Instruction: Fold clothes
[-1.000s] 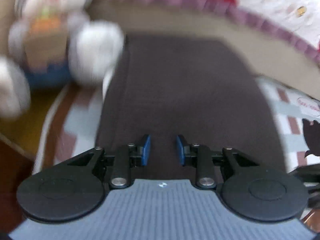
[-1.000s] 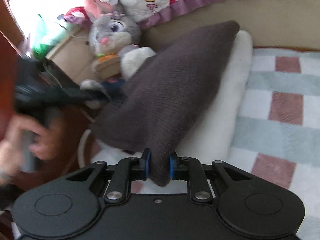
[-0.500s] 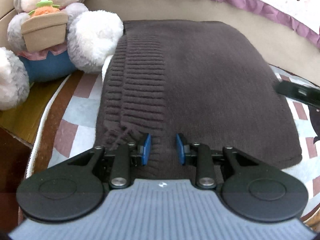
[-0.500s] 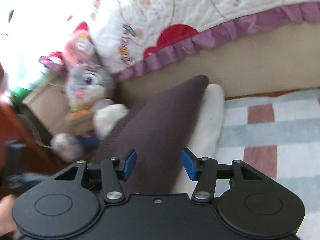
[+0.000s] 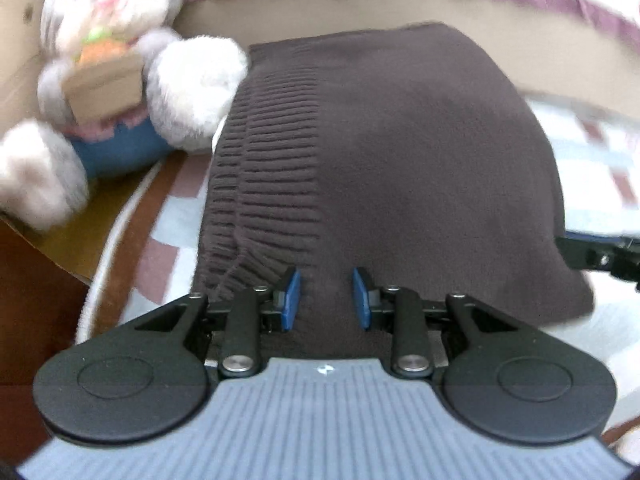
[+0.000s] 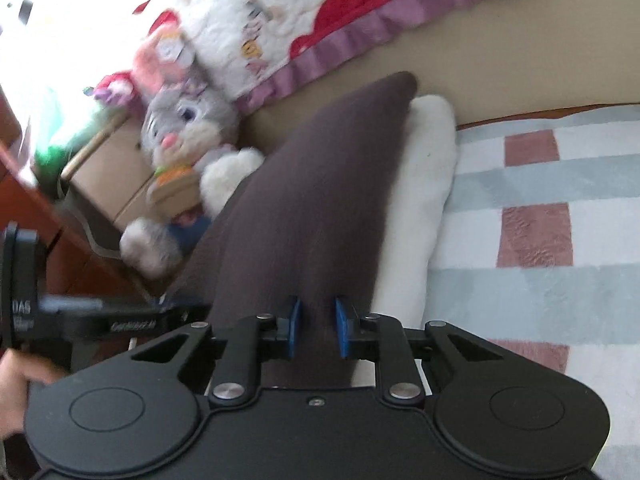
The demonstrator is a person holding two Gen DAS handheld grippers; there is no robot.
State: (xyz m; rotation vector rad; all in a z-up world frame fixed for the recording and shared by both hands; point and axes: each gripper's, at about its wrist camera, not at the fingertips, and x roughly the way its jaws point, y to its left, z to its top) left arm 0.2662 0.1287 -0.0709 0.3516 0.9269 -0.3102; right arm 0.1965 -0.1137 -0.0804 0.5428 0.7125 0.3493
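Two grippers work one brown sweater (image 5: 400,152) folded on the checked blanket (image 6: 540,232). Left gripper (image 5: 326,298), low in its frame, is opening, pads clear of the knit lying between them. Right gripper (image 6: 316,330) is closing, pads pinching the sweater's near edge, which runs up-frame from it. One plush rabbit (image 5: 120,92) sits upper left, one white pillow (image 6: 420,200) under the sweater.

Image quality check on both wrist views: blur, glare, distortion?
Left wrist: motion blur smears the bunny and frame edges; sweater ribbing still readable. Right wrist: window glare blows out the top left, quilt print soft, blanket fairly sharp. Both: fisheye bending at edges.
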